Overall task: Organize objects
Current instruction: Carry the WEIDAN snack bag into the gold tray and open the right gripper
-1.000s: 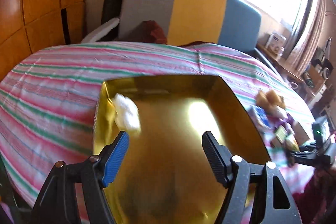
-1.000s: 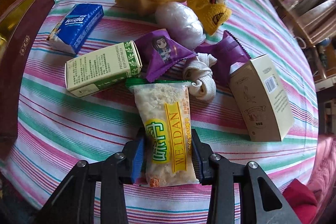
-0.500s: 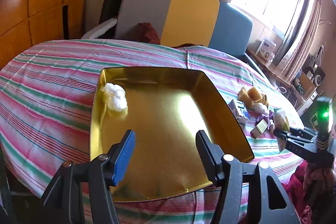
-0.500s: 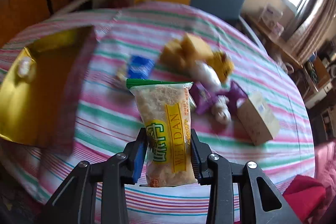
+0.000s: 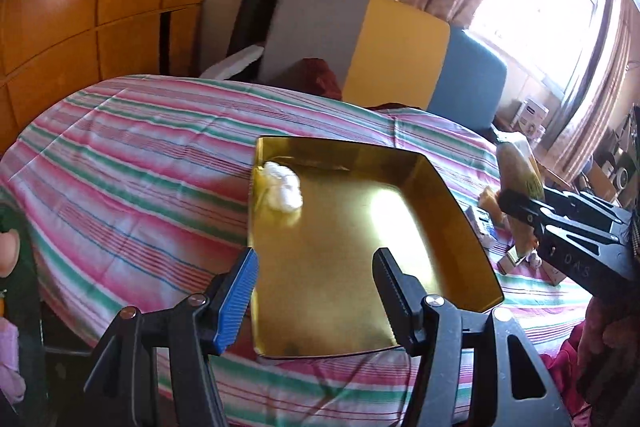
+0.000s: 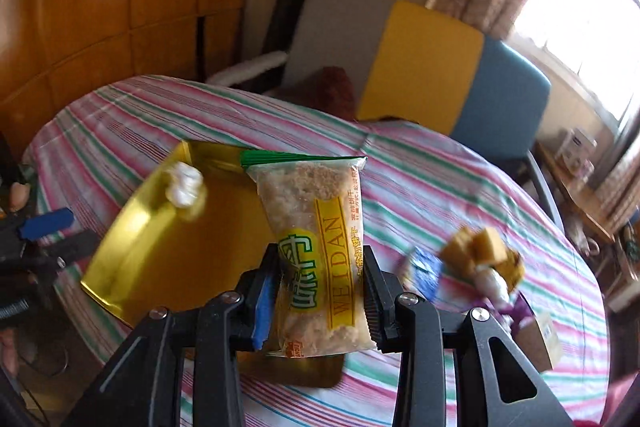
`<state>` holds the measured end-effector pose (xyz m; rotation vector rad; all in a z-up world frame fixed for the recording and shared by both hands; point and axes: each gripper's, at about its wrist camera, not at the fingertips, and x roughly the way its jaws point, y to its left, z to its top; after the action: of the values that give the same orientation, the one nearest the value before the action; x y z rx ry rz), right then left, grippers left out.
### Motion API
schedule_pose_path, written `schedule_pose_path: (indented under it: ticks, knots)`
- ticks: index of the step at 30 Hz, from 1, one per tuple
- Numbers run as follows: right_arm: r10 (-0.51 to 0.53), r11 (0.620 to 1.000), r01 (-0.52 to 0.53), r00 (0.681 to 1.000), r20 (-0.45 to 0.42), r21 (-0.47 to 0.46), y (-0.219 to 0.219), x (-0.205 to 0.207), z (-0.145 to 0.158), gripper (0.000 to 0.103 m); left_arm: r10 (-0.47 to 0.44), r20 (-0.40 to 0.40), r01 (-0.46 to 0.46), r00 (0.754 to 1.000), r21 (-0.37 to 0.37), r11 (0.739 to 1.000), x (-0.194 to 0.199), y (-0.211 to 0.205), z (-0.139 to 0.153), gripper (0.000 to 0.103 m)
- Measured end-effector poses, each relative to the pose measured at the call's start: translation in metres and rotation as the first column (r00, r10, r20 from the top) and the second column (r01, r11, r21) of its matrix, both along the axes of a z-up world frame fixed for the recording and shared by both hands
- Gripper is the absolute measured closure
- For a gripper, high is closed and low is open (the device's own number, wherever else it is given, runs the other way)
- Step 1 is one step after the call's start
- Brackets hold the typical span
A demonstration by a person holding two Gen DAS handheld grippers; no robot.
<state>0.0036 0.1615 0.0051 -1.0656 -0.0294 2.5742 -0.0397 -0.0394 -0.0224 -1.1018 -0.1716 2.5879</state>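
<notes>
My right gripper (image 6: 318,281) is shut on a clear WEIDAN biscuit packet (image 6: 316,239) with a green top edge, held in the air over the near right part of the gold tray (image 6: 132,247). A white crumpled ball (image 6: 184,184) lies in the tray's far left corner. My left gripper (image 5: 314,285) is open and empty above the tray's (image 5: 360,235) near edge. The white ball (image 5: 282,189) shows there too, and the right gripper (image 5: 516,205) with the packet (image 5: 516,167) enters from the right.
Several loose items lie on the striped tablecloth (image 6: 420,163) to the right of the tray: yellow sponges (image 6: 478,247), a blue tissue pack (image 6: 424,273), a cardboard box (image 6: 540,337). A grey, yellow and blue sofa (image 6: 420,63) stands behind the table.
My right gripper has lifted the biscuit packet off the table and swung left toward the tray. My left gripper has drawn back and up from the tray, still open.
</notes>
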Motion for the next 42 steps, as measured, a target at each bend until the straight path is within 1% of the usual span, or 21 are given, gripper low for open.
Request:
schedule_pose_path:
  ticks: [7,13,15,20,21,22,24,25,27,30,31,32,34,35,37,42]
  knots:
    - [0.081,0.997,-0.081,0.997,-0.009,0.020,-0.035,-0.031,0.007,0.065,0.045,-0.004,-0.045,0.999,0.006,0.999,-0.003,-0.021,0.001,0.043]
    - [0.123,0.992,-0.124,0.992,0.019,0.022,-0.050,-0.051,0.001,0.065,0.066,0.008,-0.066,0.998,0.007,0.998,-0.006,-0.033,-0.004,0.043]
    - [0.133,0.991,-0.133,0.990,0.054,0.002,-0.051,-0.062,-0.008,0.065,0.074,0.012,-0.074,0.997,0.008,0.997,-0.007,-0.037,-0.006,0.043]
    - [0.153,0.988,-0.147,0.977,0.151,-0.051,-0.054,-0.084,-0.043,0.065,0.099,0.018,-0.099,0.995,0.010,0.995,-0.008,-0.047,-0.011,0.043]
    - [0.157,0.987,-0.147,0.971,0.180,-0.071,-0.053,-0.090,-0.052,0.065,0.104,0.021,-0.104,0.994,0.011,0.995,-0.009,-0.050,-0.012,0.043]
    - [0.164,0.985,-0.146,0.960,0.227,-0.098,-0.053,-0.100,-0.066,0.065,0.108,0.023,-0.108,0.994,0.011,0.994,-0.009,-0.052,-0.013,0.043]
    - [0.172,0.981,-0.137,0.941,0.291,-0.136,-0.053,-0.115,-0.087,0.065,0.117,0.035,-0.118,0.992,0.011,0.993,-0.010,-0.055,-0.016,0.043]
    - [0.174,0.980,-0.132,0.934,0.313,-0.151,-0.054,-0.123,-0.095,0.065,0.121,0.041,-0.122,0.992,0.011,0.993,-0.010,-0.057,-0.018,0.043]
    - [0.165,0.979,-0.113,0.929,0.332,-0.172,-0.056,-0.140,-0.105,0.065,0.126,0.050,-0.127,0.991,0.012,0.992,-0.011,-0.060,-0.022,0.043]
    - [0.174,0.959,-0.085,0.931,0.321,-0.271,-0.054,-0.161,-0.112,0.064,0.133,0.065,-0.134,0.989,0.011,0.991,-0.012,-0.062,-0.027,0.043]
    - [0.169,0.954,-0.076,0.935,0.313,-0.289,-0.052,-0.165,-0.112,0.064,0.133,0.066,-0.134,0.989,0.010,0.991,-0.012,-0.063,-0.028,0.043]
    - [0.157,0.948,-0.061,0.943,0.292,-0.313,-0.049,-0.167,-0.111,0.058,0.133,0.066,-0.134,0.989,0.008,0.991,-0.011,-0.063,-0.028,0.043]
    - [0.160,0.932,-0.060,0.953,0.256,-0.357,-0.045,-0.167,-0.107,0.052,0.131,0.063,-0.132,0.989,0.010,0.991,-0.010,-0.063,-0.029,0.043]
    - [0.160,0.931,-0.065,0.958,0.240,-0.360,-0.044,-0.164,-0.104,0.052,0.130,0.061,-0.131,0.990,0.009,0.991,-0.010,-0.063,-0.029,0.043]
    - [0.154,0.940,-0.070,0.961,0.231,-0.335,-0.044,-0.160,-0.099,0.052,0.128,0.056,-0.129,0.990,0.004,0.992,-0.009,-0.061,-0.028,0.043]
    - [0.147,0.939,-0.068,0.965,0.216,-0.336,-0.039,-0.142,-0.095,0.052,0.120,0.041,-0.120,0.992,-0.006,0.993,-0.006,-0.055,-0.023,0.043]
